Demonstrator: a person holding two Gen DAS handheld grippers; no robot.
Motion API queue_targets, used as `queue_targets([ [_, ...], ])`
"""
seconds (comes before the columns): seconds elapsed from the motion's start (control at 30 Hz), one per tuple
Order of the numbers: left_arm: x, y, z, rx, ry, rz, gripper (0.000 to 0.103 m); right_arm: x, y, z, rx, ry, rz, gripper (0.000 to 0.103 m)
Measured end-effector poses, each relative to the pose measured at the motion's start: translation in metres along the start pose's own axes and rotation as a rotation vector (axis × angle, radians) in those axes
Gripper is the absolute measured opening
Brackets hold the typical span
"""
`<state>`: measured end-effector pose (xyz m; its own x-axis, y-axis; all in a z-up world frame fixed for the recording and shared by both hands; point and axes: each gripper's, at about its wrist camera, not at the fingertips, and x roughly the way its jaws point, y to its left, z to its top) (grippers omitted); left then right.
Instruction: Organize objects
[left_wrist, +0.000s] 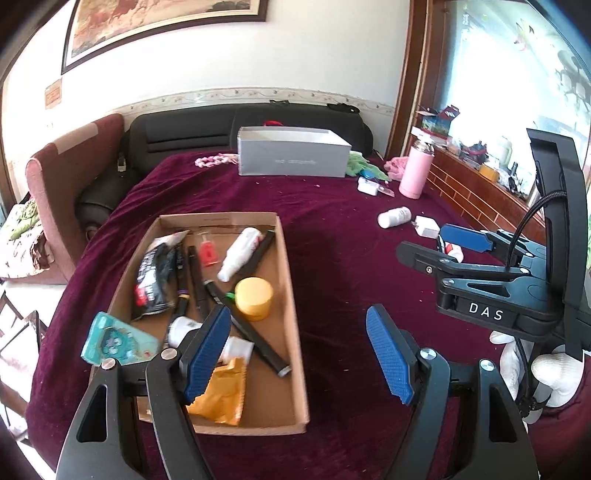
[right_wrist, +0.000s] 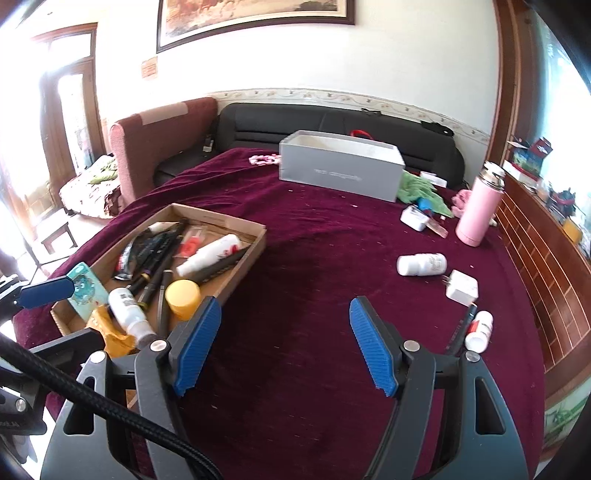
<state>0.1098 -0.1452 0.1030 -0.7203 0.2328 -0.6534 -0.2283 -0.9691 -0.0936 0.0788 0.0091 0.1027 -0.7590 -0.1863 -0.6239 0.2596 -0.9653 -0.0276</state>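
Ribbed blue pads fill the bottom of my left wrist view: the left gripper (left_wrist: 303, 354) is spread wide with nothing between its black plastic fingers, hanging over the burgundy velvet cloth (left_wrist: 332, 258) that covers the table. Just under its left finger sits the shallow cardboard tray (left_wrist: 295, 369), a plain brown rectangle with low walls. Inside it I see a squat yellow jar (left_wrist: 254, 298) with a round lid, a white spray bottle (left_wrist: 238, 254) lying on its side, several slim black pens (left_wrist: 192, 273), a crinkled black foil pouch (left_wrist: 153, 280), a small red bottle (left_wrist: 208, 253) and a creased orange packet (left_wrist: 221, 395). A teal blister card (left_wrist: 118, 341) leans over the tray's near left rim.

On my right wrist view the right gripper (right_wrist: 284, 347) is equally wide apart and empty above bare velvet. Loose pieces lie to its right: a white pill bottle (right_wrist: 421, 264) on its side, a boxy white charger plug (right_wrist: 461, 288), and a smaller white bottle (right_wrist: 480, 330) with a red band touching a thin dark pen (right_wrist: 460, 332). Farther back stand a smooth pink flask (right_wrist: 478, 210) with a steel cap and an open grey rectangular box (right_wrist: 341, 166).
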Motion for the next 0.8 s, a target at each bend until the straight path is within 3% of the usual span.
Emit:
queue_targets([
  [0.5,0.047,-0.069,0.027,0.106,0.073,-0.052,0.070,0.010,-0.069,-0.017,0.094,0.030,-0.048,0.073],
  [0.6,0.053,-0.073,0.030,0.089,0.076,-0.059,0.070,0.015,-0.079,-0.020,0.115,0.043,-0.049,0.073],
  [0.67,0.043,-0.068,0.033,0.067,0.021,-0.030,0.070,0.019,-0.083,-0.022,0.123,0.058,-0.043,0.073],
  [0.8,-0.010,-0.057,0.040,0.091,-0.231,0.217,0.071,0.019,-0.080,-0.024,0.128,0.047,-0.027,0.073],
])
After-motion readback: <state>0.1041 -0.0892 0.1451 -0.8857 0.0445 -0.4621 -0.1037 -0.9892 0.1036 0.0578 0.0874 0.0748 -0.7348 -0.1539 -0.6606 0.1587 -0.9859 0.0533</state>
